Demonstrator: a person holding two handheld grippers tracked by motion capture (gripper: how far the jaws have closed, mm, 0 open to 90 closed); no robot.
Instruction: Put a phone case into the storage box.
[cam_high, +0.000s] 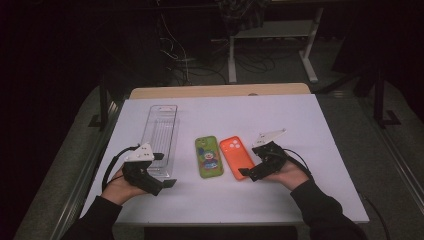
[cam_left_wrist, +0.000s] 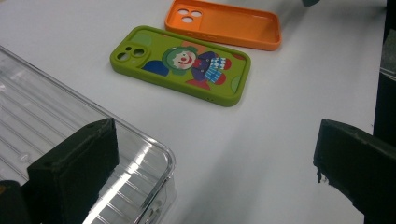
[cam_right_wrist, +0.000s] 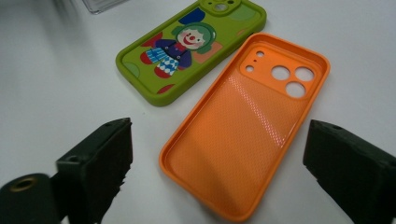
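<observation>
Straddling the orange case (cam_right_wrist: 245, 135) with wide, empty jaws, the right gripper (cam_right_wrist: 217, 172) must next close on it.

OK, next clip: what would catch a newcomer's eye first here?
Two bright phone cases lie side by side mid-table: a green case with a clown picture, and an orange case lying hollow side up. The right gripper sits open at the orange case's near end; a clear tray lies left.

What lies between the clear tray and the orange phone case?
The green clown phone case lies between the clear tray and the orange phone case, seen in the high view.
</observation>
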